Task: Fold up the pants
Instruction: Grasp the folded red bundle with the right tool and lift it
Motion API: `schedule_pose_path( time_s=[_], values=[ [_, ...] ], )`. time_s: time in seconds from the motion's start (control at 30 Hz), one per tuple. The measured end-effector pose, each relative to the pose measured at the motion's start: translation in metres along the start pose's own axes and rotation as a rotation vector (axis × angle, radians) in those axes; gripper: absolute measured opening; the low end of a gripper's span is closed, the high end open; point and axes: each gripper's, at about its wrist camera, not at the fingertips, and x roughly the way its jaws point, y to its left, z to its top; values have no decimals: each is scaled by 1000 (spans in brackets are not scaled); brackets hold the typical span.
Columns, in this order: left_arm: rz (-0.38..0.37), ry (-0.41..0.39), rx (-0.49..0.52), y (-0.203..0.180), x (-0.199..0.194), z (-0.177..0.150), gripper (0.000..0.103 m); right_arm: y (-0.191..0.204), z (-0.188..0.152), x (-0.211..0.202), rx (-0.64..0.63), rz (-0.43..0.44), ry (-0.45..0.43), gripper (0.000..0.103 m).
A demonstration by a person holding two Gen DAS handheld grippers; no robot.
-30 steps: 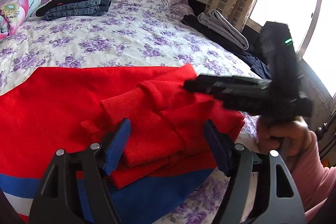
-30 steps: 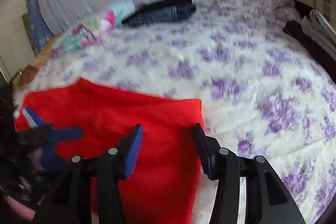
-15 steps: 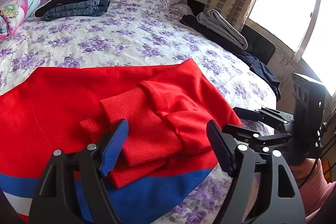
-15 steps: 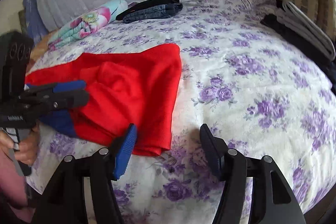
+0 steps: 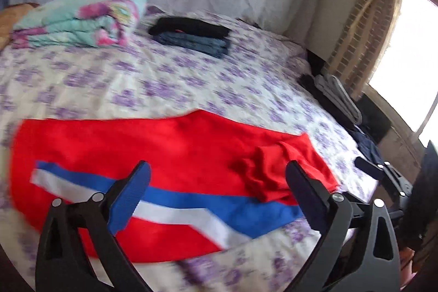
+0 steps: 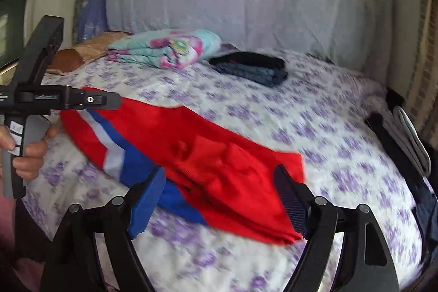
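You held the left gripper (image 5: 217, 193) above the near part of the bed (image 5: 191, 81), its blue-padded fingers spread wide with nothing between them. The red pants (image 5: 175, 149) lay flat across the near side of the floral bedspread, with the blue and white stripe (image 5: 191, 207) running along their near half. At their right end the fabric was bunched into a small rumpled heap (image 5: 262, 168), and that end sat close to the right edge of the mattress.

Your right gripper (image 6: 219, 199) was likewise spread apart and empty, hovering over the rumpled end of the pants (image 6: 213, 155). From that view the pants' near hem came close to the bed's near edge, with only a narrow band of bedspread (image 6: 191, 251) before the drop. Your left hand (image 6: 26, 152) gripped the other tool's handle off the bed's left corner.

Beyond the pants a broad stretch of bedspread lay bare toward the headboard. At the far end sat a folded flowered blanket (image 5: 82, 18) and, just beside it, a folded stack of dark clothes (image 5: 191, 36). Along the right edge, near the window (image 5: 410, 59) and curtain (image 5: 364, 26), lay more folded dark and grey garments (image 5: 336, 97), well apart from the pants. Both views were blurred with motion.
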Motion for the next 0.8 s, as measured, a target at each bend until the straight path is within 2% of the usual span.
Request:
schedule_pose_path(
  time_s=[0.03,0.1,0.17,0.27,0.33,0.5,0.63,0.7,0.8],
  values=[
    [88,-13,-15,18,-14,0,98,14,9,3,-25,56,-19,84],
    [215,-14,-71,54,-36,-1,98,46,26,17,-65,188,-15,88],
    [298,-20,-151,90,-57,-7,98,80,37,33,-118,301,7,88],
    [391,-19,-257,136,-81,-15,98,130,51,52,-218,383,11,88],
    [434,-13,-296,156,-92,-21,98,153,60,64,-262,386,13,88],
    [465,17,-320,186,-102,-27,98,198,74,101,-319,445,93,88],
    [425,36,-324,195,-98,-24,98,222,71,123,-368,467,148,87],
    [408,43,-320,195,-93,-22,98,231,67,133,-400,432,171,86],
    [387,47,-302,195,-89,-16,98,240,61,145,-465,320,164,83]
  ],
)
